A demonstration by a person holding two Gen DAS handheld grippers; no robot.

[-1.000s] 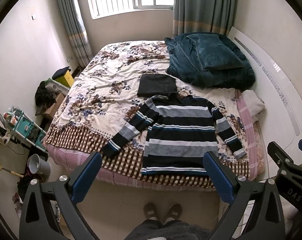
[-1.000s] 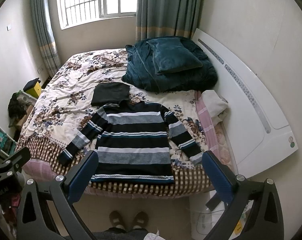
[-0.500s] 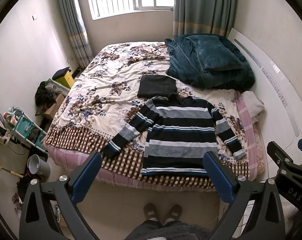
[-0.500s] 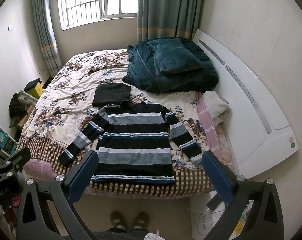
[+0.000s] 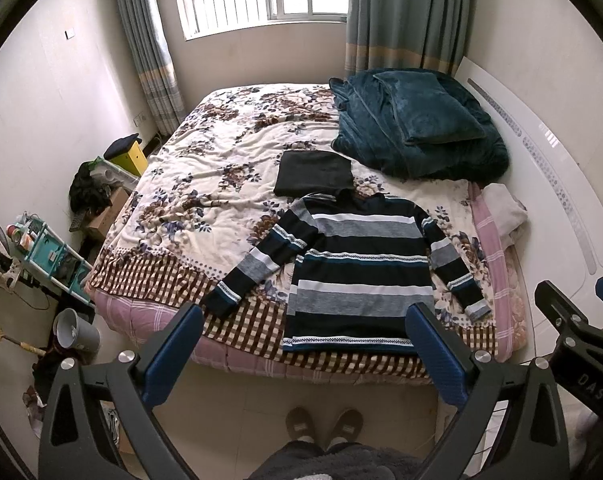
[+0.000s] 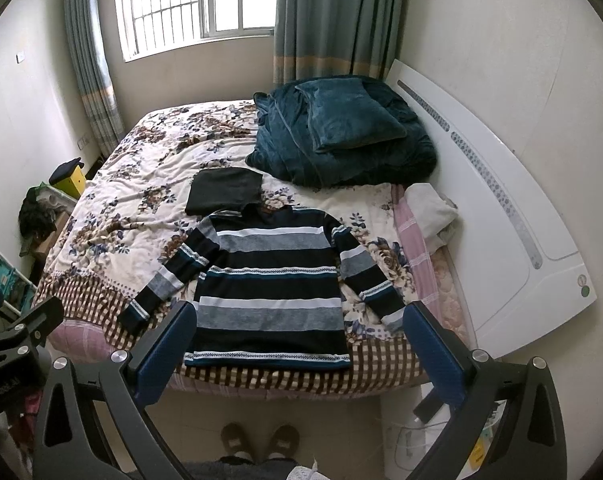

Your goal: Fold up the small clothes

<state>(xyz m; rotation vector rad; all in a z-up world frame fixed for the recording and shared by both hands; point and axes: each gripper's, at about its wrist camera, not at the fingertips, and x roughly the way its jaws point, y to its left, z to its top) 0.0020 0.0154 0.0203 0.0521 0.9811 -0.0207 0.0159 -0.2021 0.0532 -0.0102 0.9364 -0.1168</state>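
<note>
A striped sweater in black, grey, white and teal lies flat on the bed with both sleeves spread; it also shows in the right wrist view. A folded dark garment lies just beyond its collar, and shows in the right wrist view too. My left gripper is open and empty, held above the floor short of the bed's near edge. My right gripper is open and empty at the same distance.
The bed has a floral cover with a checked border. A teal blanket and pillow are piled at the headboard side. A white cloth lies at the right edge. Shelving and a bucket stand left. The person's slippers are on the floor.
Both views have shifted very slightly; the sweater and the folded garment have not moved. Both grippers stay open.
</note>
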